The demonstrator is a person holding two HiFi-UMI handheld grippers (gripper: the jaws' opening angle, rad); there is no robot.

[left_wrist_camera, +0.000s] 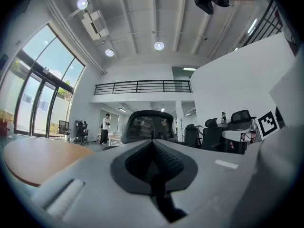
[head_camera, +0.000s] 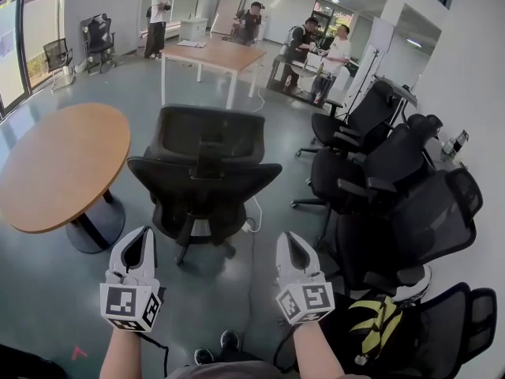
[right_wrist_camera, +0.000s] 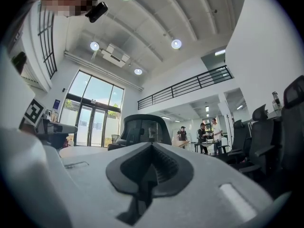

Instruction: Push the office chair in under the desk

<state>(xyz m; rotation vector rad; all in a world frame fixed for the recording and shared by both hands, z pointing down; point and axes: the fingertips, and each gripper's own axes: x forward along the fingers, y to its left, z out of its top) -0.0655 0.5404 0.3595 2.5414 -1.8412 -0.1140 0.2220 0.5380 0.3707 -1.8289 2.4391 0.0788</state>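
A black mesh office chair (head_camera: 203,168) stands on the grey floor in mid-room, its backrest turned toward me. Beside it on the left is a round wooden table (head_camera: 59,164) on a dark pedestal. My left gripper (head_camera: 143,237) is shut and empty, held short of the chair and apart from it. My right gripper (head_camera: 289,239) is also shut and empty, level with the left one. In the left gripper view the chair's back (left_wrist_camera: 151,125) rises beyond the closed left gripper (left_wrist_camera: 153,148). The right gripper view shows the chair (right_wrist_camera: 144,127) over the right gripper (right_wrist_camera: 152,152).
A row of black office chairs (head_camera: 379,180) crowds the right side. A rectangular wooden table (head_camera: 213,54) stands at the back with several people around it. A white cable (head_camera: 254,212) lies on the floor near the chair's base. Two chairs (head_camera: 79,46) stand by the windows at far left.
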